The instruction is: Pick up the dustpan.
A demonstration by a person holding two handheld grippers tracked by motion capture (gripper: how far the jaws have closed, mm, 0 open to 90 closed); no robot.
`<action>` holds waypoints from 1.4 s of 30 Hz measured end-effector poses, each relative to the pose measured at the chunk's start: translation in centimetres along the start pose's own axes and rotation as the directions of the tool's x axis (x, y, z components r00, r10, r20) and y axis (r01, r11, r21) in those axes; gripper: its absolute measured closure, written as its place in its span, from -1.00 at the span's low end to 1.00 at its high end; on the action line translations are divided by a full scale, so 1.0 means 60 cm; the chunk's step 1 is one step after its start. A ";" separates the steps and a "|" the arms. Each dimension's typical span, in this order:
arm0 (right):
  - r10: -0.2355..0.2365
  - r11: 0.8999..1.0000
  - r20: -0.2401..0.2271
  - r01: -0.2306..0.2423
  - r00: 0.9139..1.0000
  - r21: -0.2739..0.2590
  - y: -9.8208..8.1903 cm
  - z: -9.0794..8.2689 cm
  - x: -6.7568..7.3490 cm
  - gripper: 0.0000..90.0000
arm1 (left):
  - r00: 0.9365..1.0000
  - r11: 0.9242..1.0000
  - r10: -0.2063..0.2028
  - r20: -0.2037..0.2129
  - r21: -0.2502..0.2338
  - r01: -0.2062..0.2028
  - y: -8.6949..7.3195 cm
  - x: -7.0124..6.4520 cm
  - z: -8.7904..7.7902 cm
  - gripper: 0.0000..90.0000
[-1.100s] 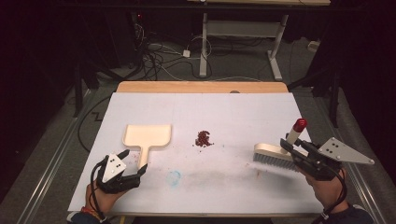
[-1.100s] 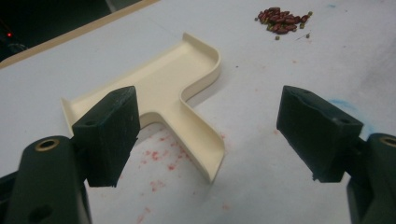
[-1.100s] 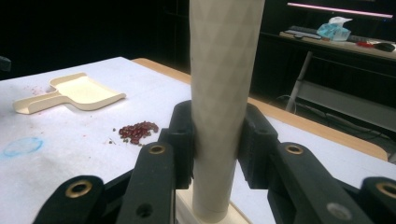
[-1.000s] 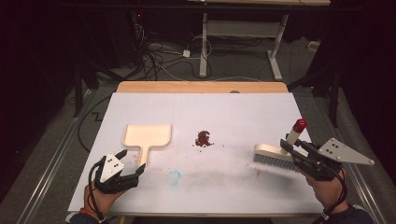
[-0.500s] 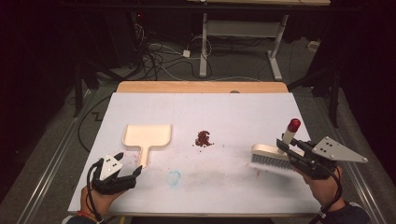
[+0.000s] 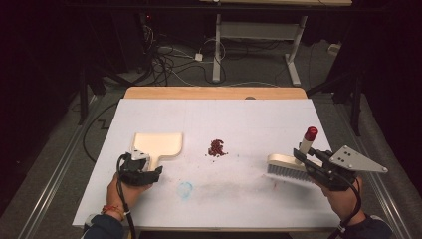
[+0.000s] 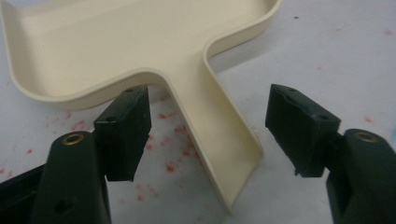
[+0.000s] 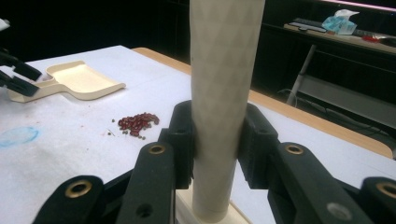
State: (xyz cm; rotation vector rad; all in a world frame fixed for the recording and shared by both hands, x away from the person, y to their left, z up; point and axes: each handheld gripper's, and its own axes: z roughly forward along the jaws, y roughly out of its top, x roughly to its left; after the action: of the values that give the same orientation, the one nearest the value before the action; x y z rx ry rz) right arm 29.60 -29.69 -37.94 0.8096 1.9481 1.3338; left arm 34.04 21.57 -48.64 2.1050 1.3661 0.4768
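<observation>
Left gripper view: the dustpan handle (image 7: 219, 140) is straddled lengthwise by the closing, not yet touching left gripper (image 7: 210, 133); the brush handle (image 8: 219, 93) is clamped by the right gripper (image 8: 217, 140).

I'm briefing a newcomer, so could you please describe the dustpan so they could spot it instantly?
On the white table, look at the left half, ahead of the left gripper. The dustpan lies flat there, cream, shallow, with a short handle between the open jaws; the brush opposite has bristles.
</observation>
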 end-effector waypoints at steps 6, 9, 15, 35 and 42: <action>0.004 1.000 0.002 -0.003 1.000 -0.006 0.000 0.000 0.000 0.56 | 0.999 0.999 -0.035 0.011 0.004 0.035 0.009 0.011 0.026 -0.15; 0.005 1.000 0.001 -0.005 1.000 -0.007 0.000 0.000 0.000 0.56 | 0.999 0.999 -0.041 0.004 -0.009 0.041 0.011 0.012 0.029 0.02; 0.003 1.000 -0.006 -0.003 1.000 -0.001 0.000 0.002 0.002 0.56 | 1.000 1.000 -0.013 0.003 -0.012 0.013 0.019 0.014 0.035 0.40; 0.033 0.999 0.025 -0.033 0.999 -0.023 0.005 0.007 -0.012 0.56 | 0.994 0.995 0.093 0.052 -0.043 -0.091 0.017 0.035 -0.041 0.42; 0.038 0.999 0.031 -0.037 0.999 -0.019 0.006 0.015 -0.016 0.56 | 0.986 0.990 0.135 0.092 -0.039 -0.132 0.007 0.024 -0.056 0.41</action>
State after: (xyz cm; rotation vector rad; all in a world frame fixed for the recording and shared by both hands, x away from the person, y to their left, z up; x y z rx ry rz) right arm 30.91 -29.83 -37.71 0.8570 1.9017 1.3512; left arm 33.00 23.70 -45.78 2.1731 1.1616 0.4441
